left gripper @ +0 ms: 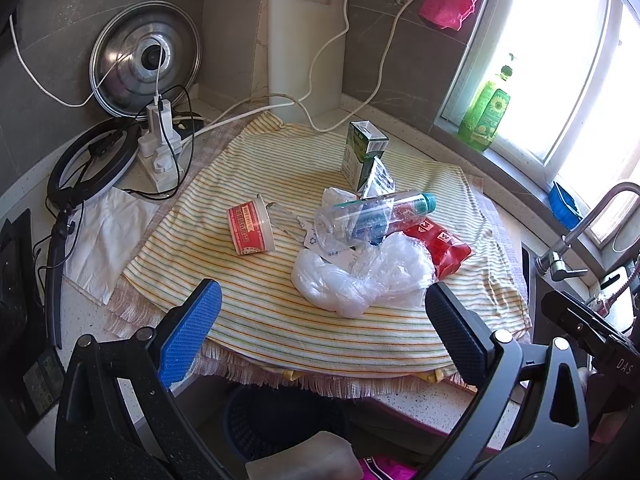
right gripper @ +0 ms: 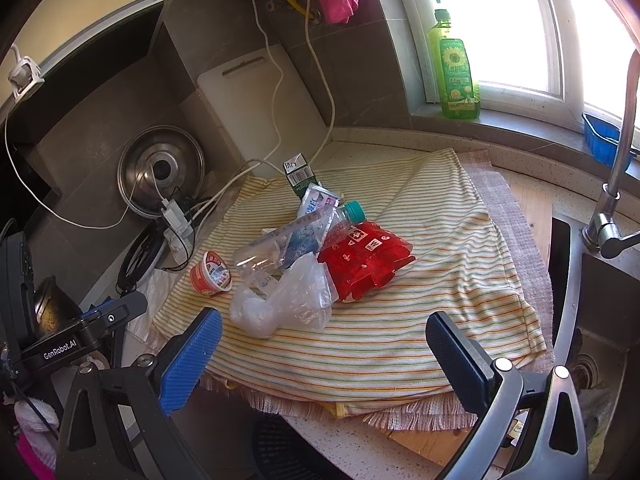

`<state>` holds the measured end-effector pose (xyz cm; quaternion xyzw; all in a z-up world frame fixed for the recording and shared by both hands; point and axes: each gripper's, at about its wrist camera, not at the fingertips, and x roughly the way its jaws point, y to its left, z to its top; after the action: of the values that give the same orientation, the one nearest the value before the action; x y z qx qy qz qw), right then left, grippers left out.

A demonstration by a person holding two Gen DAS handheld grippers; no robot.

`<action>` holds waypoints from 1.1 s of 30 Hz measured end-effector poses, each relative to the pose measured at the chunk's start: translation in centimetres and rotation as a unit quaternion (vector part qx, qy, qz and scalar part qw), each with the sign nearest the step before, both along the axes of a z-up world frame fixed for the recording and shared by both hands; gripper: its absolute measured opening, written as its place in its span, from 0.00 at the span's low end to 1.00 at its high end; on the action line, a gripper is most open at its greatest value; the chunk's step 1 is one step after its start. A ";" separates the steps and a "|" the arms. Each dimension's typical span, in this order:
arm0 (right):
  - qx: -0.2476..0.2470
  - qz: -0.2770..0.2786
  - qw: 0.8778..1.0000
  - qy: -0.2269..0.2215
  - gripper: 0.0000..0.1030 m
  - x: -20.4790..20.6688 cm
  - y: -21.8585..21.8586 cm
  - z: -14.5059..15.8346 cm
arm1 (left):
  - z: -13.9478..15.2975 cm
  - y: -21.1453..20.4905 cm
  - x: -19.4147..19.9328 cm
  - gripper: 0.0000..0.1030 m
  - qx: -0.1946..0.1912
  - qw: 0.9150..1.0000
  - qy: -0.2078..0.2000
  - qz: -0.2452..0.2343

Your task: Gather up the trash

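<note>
A pile of trash lies on a striped cloth [left gripper: 280, 312] [right gripper: 440, 272]: a crumpled clear plastic bag [left gripper: 360, 276] [right gripper: 280, 304], an empty clear bottle with a teal cap [left gripper: 372, 216] [right gripper: 296, 236], a red wrapper [left gripper: 444, 244] [right gripper: 368, 256], a red-and-white cup on its side [left gripper: 251, 226] [right gripper: 211, 273], and a green carton [left gripper: 362, 152] [right gripper: 300, 176] standing behind. My left gripper [left gripper: 324, 316] hangs open just short of the bag, empty. My right gripper [right gripper: 324, 340] is open too, over the cloth's near edge, nothing between its fingers.
A dark bin [left gripper: 276, 420] [right gripper: 288, 452] sits below the counter edge. A pot lid [left gripper: 144, 56], white cutting board [left gripper: 306, 44], power strip with cables [left gripper: 160, 152] and ring light [left gripper: 92, 160] crowd the back left. Sink and tap [right gripper: 608, 220] lie right; a green soap bottle [right gripper: 454, 64] stands on the sill.
</note>
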<state>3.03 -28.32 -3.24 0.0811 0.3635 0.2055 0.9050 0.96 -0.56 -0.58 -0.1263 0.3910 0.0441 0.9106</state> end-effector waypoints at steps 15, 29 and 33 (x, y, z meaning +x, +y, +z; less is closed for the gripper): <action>-0.012 0.001 1.000 0.008 1.00 0.2 0.2 -0.5 | -0.1 0.1 0.1 1.00 -0.002 1.000 0.001 -0.001; -0.052 0.006 0.997 0.054 1.00 1.1 0.4 -1.2 | -1.6 1.7 0.3 1.00 -0.013 1.000 0.013 0.014; -0.037 0.011 0.998 0.043 1.00 1.3 0.1 -1.3 | -2.1 2.7 0.6 1.00 -0.013 0.999 0.022 0.026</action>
<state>4.31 -28.21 -4.56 0.0527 0.4103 0.1985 0.8885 1.60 2.12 -2.68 -0.1470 0.4077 0.0656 0.8988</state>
